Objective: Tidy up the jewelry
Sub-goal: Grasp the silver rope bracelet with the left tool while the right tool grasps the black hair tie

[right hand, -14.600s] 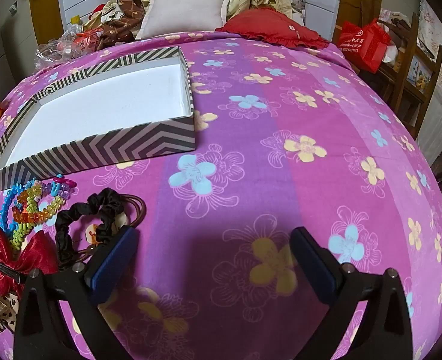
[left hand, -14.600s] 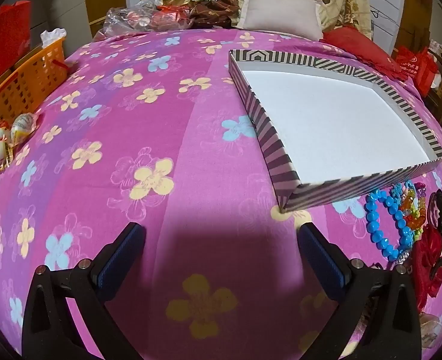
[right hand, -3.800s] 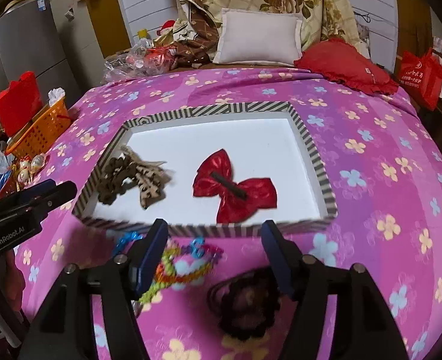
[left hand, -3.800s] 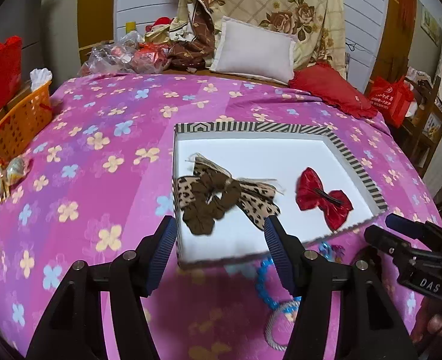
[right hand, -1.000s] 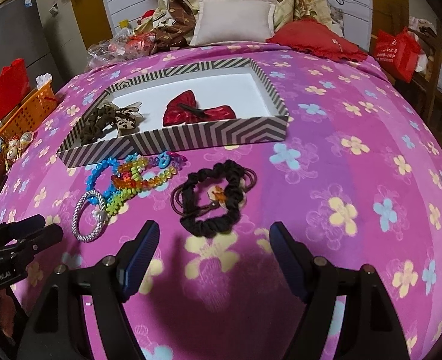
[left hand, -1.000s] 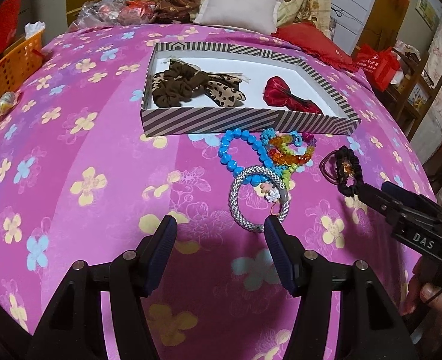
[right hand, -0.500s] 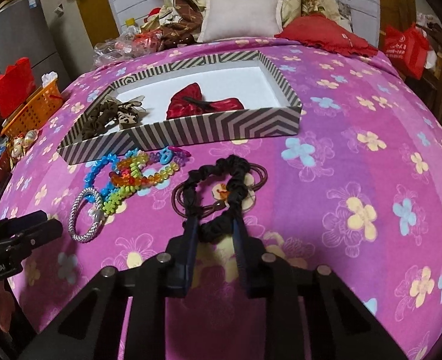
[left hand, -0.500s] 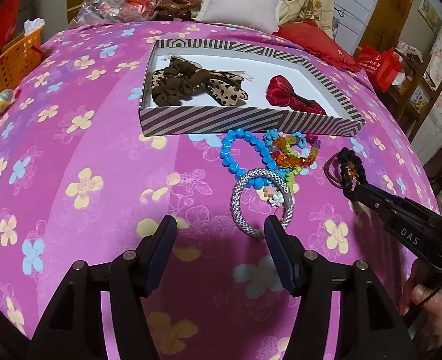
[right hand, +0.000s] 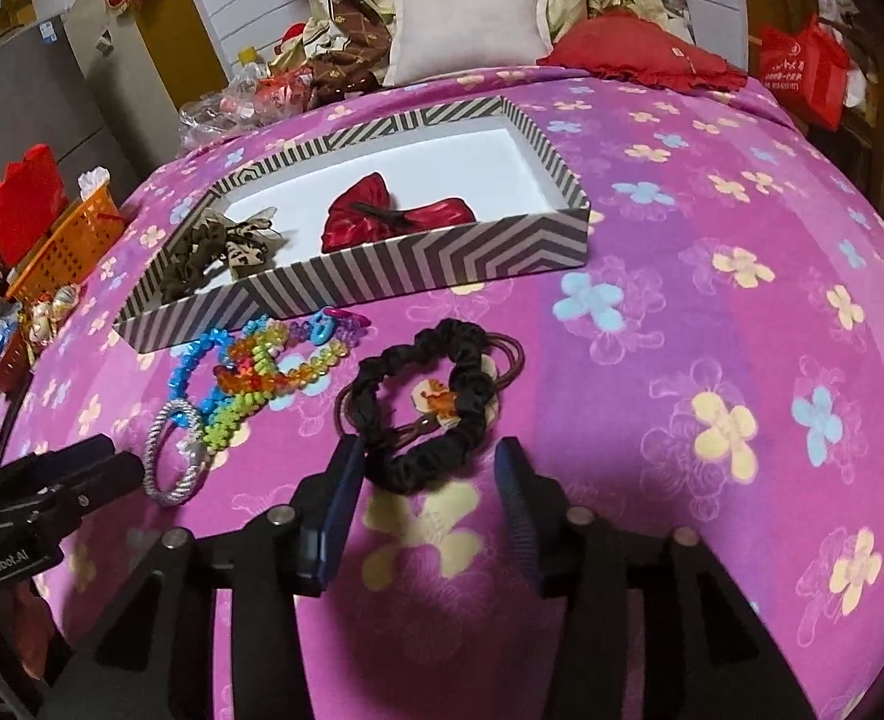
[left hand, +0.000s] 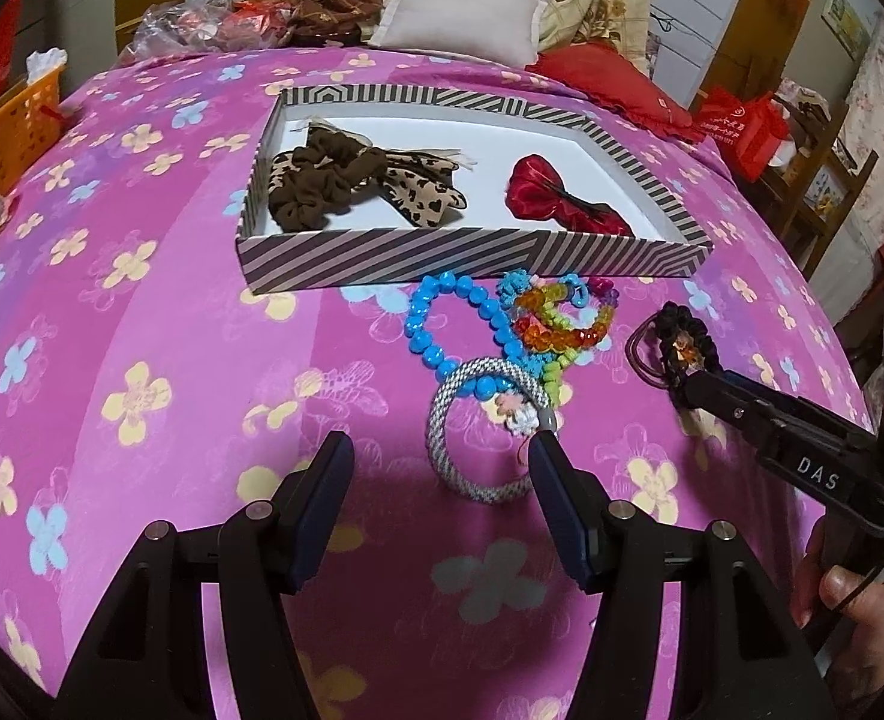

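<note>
Left wrist view: left tongs [left hand: 436, 456] are hanging wide apart, gripping nothing, just above the bed [left hand: 142, 312], with the silver braided bangle [left hand: 484, 429] lying right in front of them and its near rim beside the right finger [left hand: 553, 480]. Striped box [left hand: 442, 252] is sitting further up the bed, already holding the leopard scrunchie bow [left hand: 358, 180] and the red bow clip [left hand: 562, 198]. Blue bead bracelet [left hand: 442, 324] and the multicolour bead bracelets [left hand: 562, 318] are lying tangled between the box and the bangle, still outside. Right tongs are reaching in from the right edge toward the black scrunchie [left hand: 679, 348]; from here I can't tell whether they're gripping it. Right wrist view: right tongs [right hand: 424, 468] are standing apart, straddling the near loop of the black scrunchie [right hand: 430, 396], not clamped; the left finger [right hand: 340, 480] is looking close to or touching the fabric. Thin brown hair ties [right hand: 502, 360] are lying under and beside it. Box [right hand: 418, 264] is sitting just beyond the pile. Progress, my read: two items boxed, and the scrunchie, hair ties, bangle and bead bracelets are all still waiting on the bed, so well under half done.
</note>
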